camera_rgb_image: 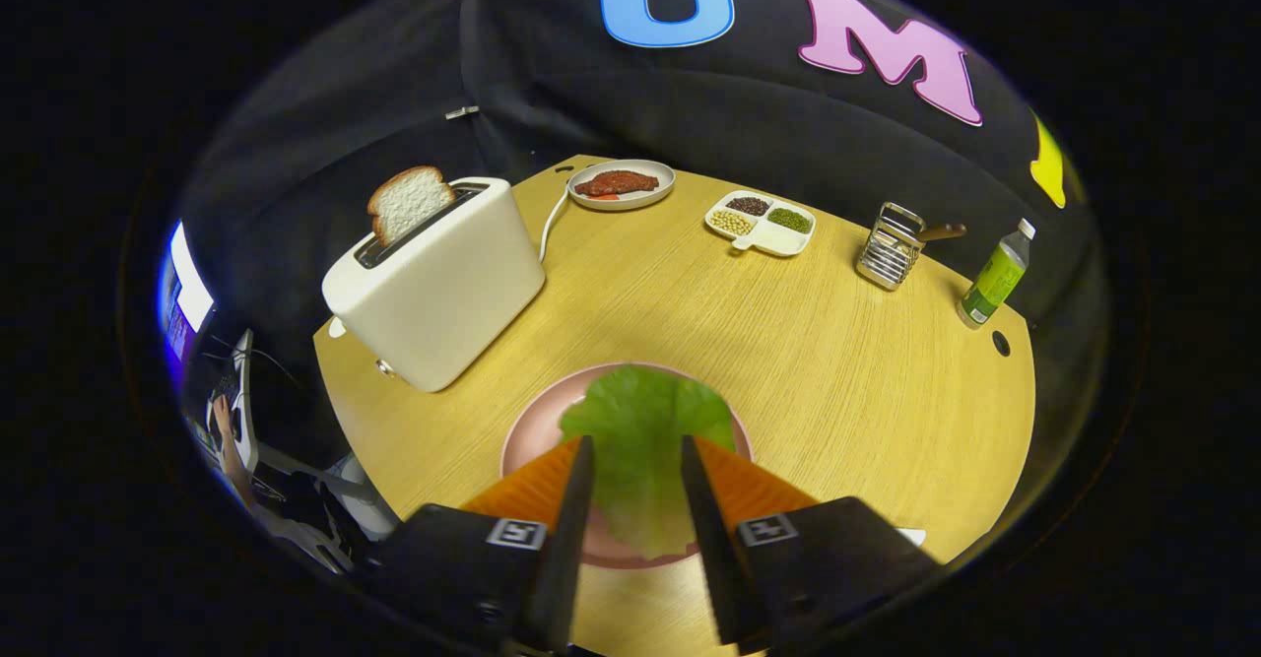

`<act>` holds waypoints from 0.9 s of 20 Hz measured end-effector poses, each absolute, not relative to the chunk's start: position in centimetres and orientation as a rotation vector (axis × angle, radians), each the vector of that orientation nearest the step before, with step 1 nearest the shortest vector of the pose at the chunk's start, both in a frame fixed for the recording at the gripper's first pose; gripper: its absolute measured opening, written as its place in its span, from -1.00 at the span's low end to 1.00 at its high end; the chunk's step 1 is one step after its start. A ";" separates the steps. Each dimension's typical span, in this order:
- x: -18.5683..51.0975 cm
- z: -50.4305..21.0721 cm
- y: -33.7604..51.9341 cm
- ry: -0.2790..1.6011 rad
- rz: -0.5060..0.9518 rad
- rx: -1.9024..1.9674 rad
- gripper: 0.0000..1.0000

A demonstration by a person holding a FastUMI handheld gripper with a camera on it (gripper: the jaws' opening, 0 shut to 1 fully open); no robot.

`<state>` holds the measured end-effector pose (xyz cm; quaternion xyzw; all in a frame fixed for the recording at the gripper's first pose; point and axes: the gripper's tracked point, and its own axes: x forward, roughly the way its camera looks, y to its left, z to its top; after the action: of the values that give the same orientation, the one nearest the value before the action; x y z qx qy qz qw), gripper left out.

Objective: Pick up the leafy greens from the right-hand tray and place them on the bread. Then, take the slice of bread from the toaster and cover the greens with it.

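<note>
Jaws apart round greens (pixel 638 440)

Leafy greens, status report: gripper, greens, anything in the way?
Gripper fingers straddle leafy greens, grip unconfirmed. Greens over pink plate. Bread slice upright in toaster. Nothing in the way.

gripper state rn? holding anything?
Gripper: fingers parted with the leafy greens between them, over the pink plate. Whether both fingers press on the greens cannot be told.
</note>
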<state>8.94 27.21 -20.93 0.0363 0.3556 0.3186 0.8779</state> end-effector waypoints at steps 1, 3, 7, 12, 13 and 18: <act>8.9 -20.8 27.3 0.723 0.670 0.080 0.60; 8.7 -19.5 27.3 0.689 0.675 0.084 0.98; 8.0 -16.0 26.7 0.595 0.687 0.117 0.98; 6.6 -7.3 26.4 0.368 0.706 0.171 0.98; 6.3 -5.3 26.5 0.311 0.715 0.159 0.98; 4.6 5.1 28.3 0.056 0.762 0.112 0.97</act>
<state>4.58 28.35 5.13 0.0547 0.0275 0.3716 0.9264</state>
